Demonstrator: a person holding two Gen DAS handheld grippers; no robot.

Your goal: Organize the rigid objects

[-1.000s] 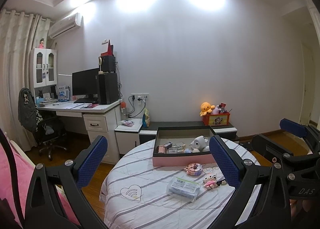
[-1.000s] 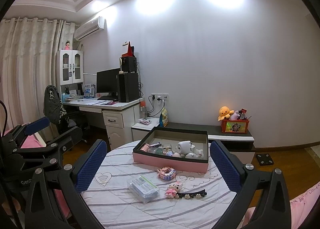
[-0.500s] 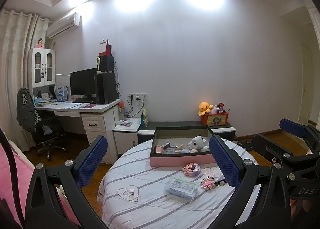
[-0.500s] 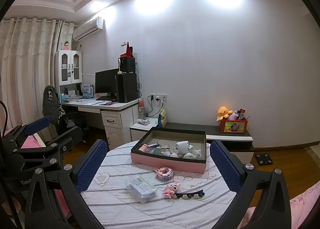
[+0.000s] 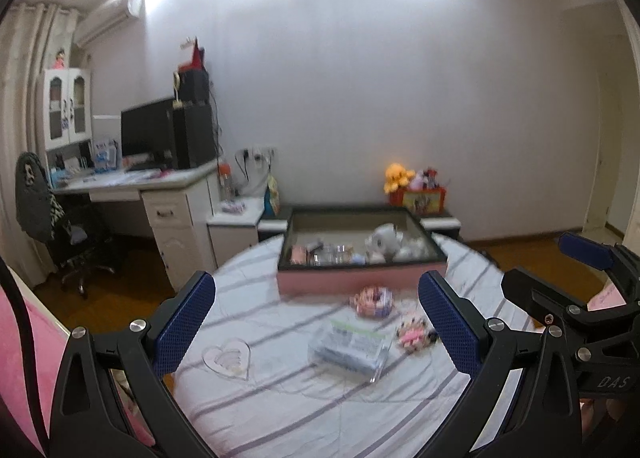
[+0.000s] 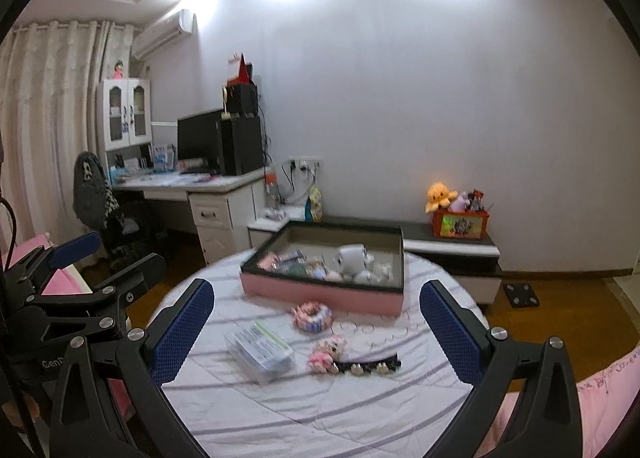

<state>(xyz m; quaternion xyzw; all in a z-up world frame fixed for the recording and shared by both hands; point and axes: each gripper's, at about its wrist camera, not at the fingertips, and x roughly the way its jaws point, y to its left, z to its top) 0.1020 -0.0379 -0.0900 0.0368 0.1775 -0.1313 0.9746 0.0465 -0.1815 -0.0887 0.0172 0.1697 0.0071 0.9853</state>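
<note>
A pink box with a black rim (image 5: 362, 280) (image 6: 320, 290) sits at the far side of a round table with a striped cloth (image 5: 280, 386) (image 6: 320, 410). It holds a white toy and several small items. In front of it lie a round multicoloured trinket (image 5: 371, 300) (image 6: 311, 316), a clear plastic case (image 5: 351, 347) (image 6: 259, 352), a small pink doll clip (image 5: 412, 333) (image 6: 326, 354) and a black hair clip (image 6: 370, 366). My left gripper (image 5: 316, 328) and right gripper (image 6: 316, 332) are both open and empty, held above the near part of the table.
A white desk (image 6: 200, 188) with a monitor, a speaker and a chair stands at the left. A low cabinet (image 6: 448, 248) behind the table carries a red box with plush toys. Pink bedding (image 6: 580, 402) lies at the right edge.
Both grippers have moved forward and down toward the table; the box and loose items now look larger and closer. Both stay open.
</note>
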